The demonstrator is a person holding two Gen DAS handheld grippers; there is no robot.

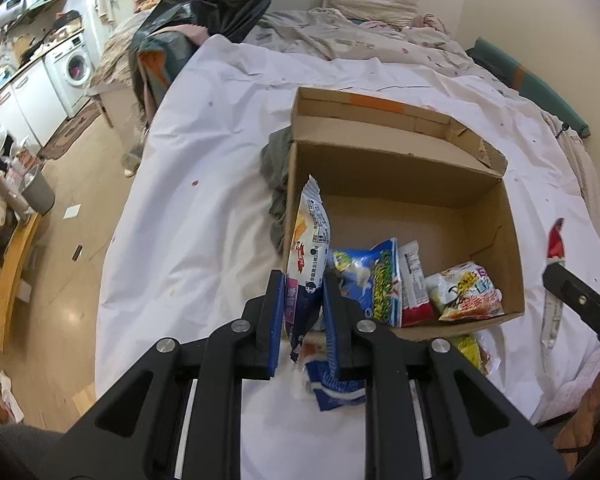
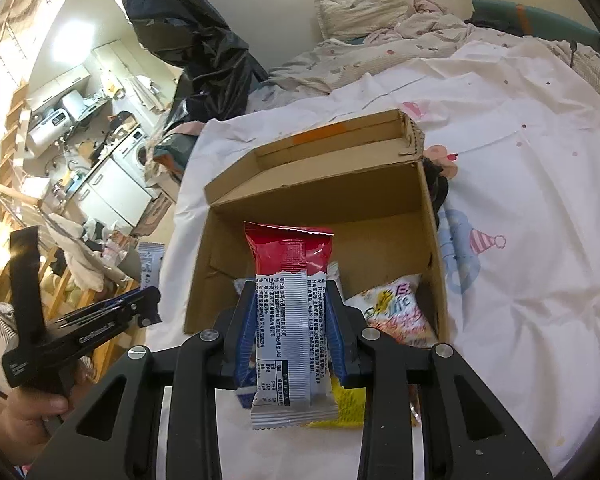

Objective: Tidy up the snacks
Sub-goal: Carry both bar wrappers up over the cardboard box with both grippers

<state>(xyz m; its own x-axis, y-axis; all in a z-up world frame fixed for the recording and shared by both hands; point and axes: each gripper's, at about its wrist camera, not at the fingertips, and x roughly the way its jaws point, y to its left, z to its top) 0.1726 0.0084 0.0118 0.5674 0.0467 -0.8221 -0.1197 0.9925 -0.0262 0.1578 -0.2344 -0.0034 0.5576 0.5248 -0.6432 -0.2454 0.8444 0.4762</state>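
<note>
Our left gripper [image 1: 302,308] has its ribbed blue pads clamped on a crinkly white foil snack packet [image 1: 309,248], held upright at the near-left corner of the cardboard box [image 1: 384,168]. Our right gripper [image 2: 292,328] is clamped on a flat red-and-silver wrapper [image 2: 290,304] with serrated ends, just above the box's near edge. Inside the corrugated box lie a glossy blue-green bag [image 1: 376,280] and a pale puffy bag [image 1: 466,290]. The box sits on a wrinkled white bedsheet [image 1: 204,208].

box [image 1: 396,168]: matt cardboard | red-and-white packet [image 2: 292,304]: glossy plastic | sheet [image 1: 204,208]: cloth
</note>
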